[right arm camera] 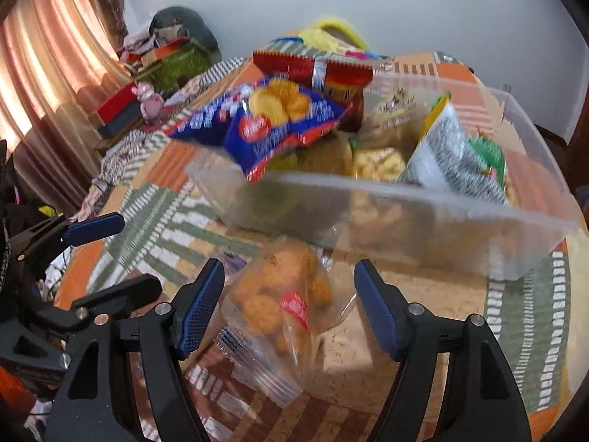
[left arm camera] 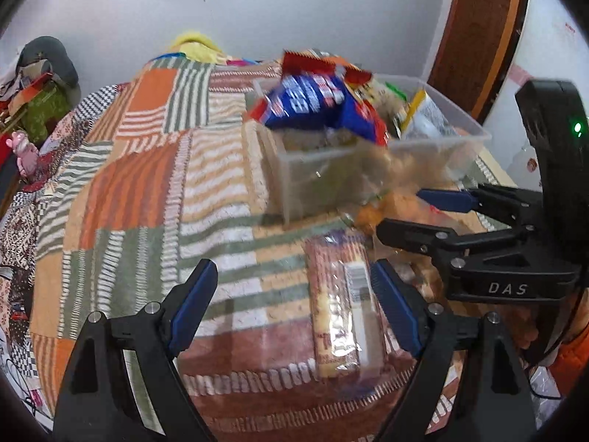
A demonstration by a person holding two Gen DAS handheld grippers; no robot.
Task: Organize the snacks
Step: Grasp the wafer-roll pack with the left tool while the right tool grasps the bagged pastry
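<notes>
Left tool (left arm camera: 294, 294) stands open over a wafer packet (left arm camera: 340, 305) lying between its fingers on the bed (left arm camera: 147, 184). Right tool (right arm camera: 289, 305) stands open astride a clear bag of orange snacks (right arm camera: 279, 302); the snack bin (right arm camera: 405, 217) sits just ahead.

Light: soft indoor daylight glowing through the curtain (right arm camera: 55, 73), right wrist view | Shadows: faint, on the patchwork blanket (left arm camera: 147, 184) | Blur: motion smear on the blue snack bag (left arm camera: 313, 99) and clear bin (right arm camera: 423, 221) | Edges: heavy fisheye bending, black vignetted corners | Glare: slight on wrappers
</notes>
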